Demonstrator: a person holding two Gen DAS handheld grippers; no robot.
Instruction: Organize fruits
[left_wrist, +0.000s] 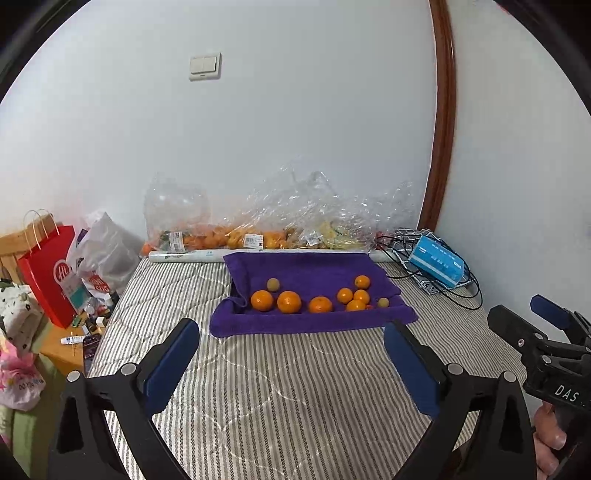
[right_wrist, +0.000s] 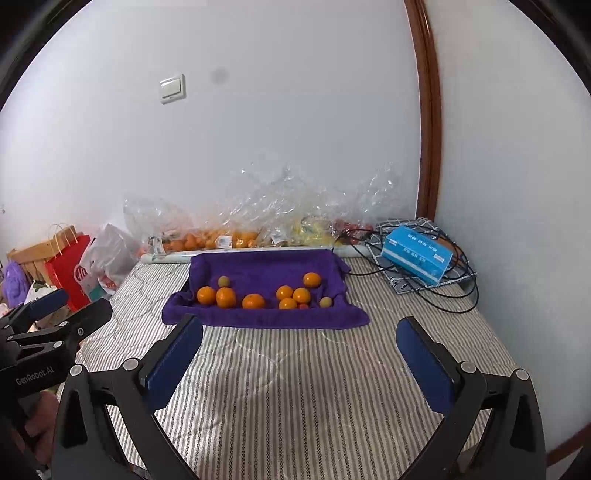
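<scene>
A purple towel (left_wrist: 314, 266) (right_wrist: 266, 266) lines a tray on the striped bed. On it lie several oranges (left_wrist: 289, 302) (right_wrist: 225, 297) and two small yellow-green fruits (left_wrist: 273, 284) (right_wrist: 325, 302). My left gripper (left_wrist: 291, 332) is open and empty, held above the bed in front of the towel. My right gripper (right_wrist: 301, 330) is open and empty, also short of the towel. The right gripper also shows at the right edge of the left wrist view (left_wrist: 524, 317), and the left gripper at the left edge of the right wrist view (right_wrist: 74, 306).
Clear plastic bags of fruit (left_wrist: 236, 236) (right_wrist: 221, 238) lie along the wall behind the towel. A blue box (left_wrist: 437, 260) (right_wrist: 417, 254) sits on black cables at the back right. A red paper bag (left_wrist: 50, 273) (right_wrist: 70, 273) stands beside the bed on the left.
</scene>
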